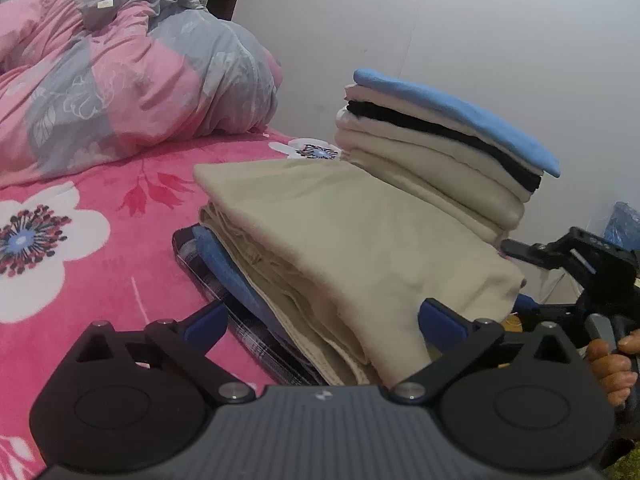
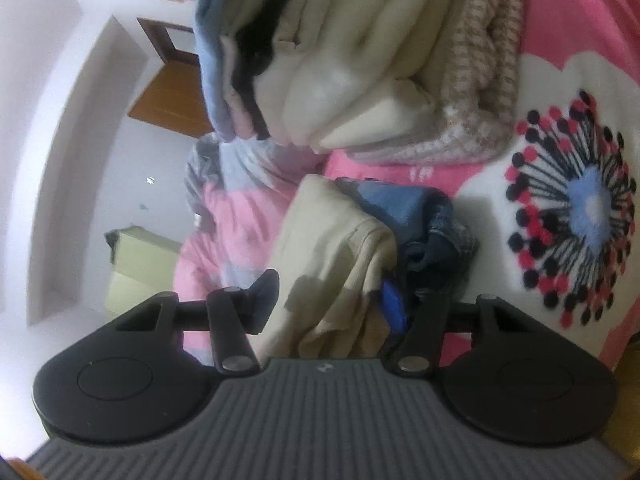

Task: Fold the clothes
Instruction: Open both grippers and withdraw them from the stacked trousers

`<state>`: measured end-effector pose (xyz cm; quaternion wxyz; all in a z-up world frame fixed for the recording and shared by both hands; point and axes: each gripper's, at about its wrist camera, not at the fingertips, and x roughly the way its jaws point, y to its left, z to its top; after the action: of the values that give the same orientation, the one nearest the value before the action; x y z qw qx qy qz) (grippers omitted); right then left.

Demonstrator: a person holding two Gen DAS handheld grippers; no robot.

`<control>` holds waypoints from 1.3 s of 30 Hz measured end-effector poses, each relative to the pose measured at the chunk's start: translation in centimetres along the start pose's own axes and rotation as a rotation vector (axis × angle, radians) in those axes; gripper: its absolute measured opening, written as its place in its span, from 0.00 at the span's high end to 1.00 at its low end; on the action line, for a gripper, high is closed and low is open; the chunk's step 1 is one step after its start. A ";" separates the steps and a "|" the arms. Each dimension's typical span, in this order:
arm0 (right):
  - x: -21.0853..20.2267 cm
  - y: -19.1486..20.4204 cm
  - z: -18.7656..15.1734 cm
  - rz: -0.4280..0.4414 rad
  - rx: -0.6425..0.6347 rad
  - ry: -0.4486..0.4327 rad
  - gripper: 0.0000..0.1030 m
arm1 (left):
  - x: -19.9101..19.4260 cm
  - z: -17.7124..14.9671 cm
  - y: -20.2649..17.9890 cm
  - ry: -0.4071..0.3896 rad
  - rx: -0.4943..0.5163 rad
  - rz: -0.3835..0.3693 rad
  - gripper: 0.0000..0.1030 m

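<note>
A folded beige garment [image 1: 352, 240] lies flat atop a small pile, over a blue piece [image 1: 224, 264] and a dark plaid one [image 1: 192, 256], on the pink flowered bed [image 1: 100, 208]. Just behind it, near the bed's wall-side edge, stands a taller stack of folded clothes [image 1: 436, 152]: cream layers, one black, light blue on top.

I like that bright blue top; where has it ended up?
In the left wrist view, the blue top lies folded at the very top of the tall stack against the white wall, on the right, just behind the beige garment.
</note>
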<state>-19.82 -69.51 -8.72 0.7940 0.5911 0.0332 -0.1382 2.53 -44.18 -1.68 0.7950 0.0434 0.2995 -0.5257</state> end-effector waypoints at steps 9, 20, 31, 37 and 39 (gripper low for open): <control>0.9 2.7 1.5 -0.025 -0.128 -0.046 0.82 | 1.1 0.1 -1.9 0.004 0.035 -0.009 0.01; -0.8 5.0 -0.9 -0.179 -0.354 -0.120 0.70 | -1.0 -0.5 -1.2 -0.021 -0.035 -0.036 0.02; -4.9 13.1 -10.1 -0.222 -0.880 -0.121 0.45 | -12.1 -2.5 0.6 -0.093 -0.101 0.036 0.00; -6.2 16.3 -15.7 -0.157 -0.965 -0.108 0.05 | -17.6 -3.6 1.2 -0.149 -0.117 0.129 0.00; -7.0 17.2 -17.6 -0.163 -0.998 -0.106 0.01 | -19.1 -4.0 1.4 -0.157 -0.119 0.153 0.00</control>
<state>-20.14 -47.00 3.48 0.9668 0.1276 0.1008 -0.1970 -3.08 -26.52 4.74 0.8550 -0.0224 0.2625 -0.4467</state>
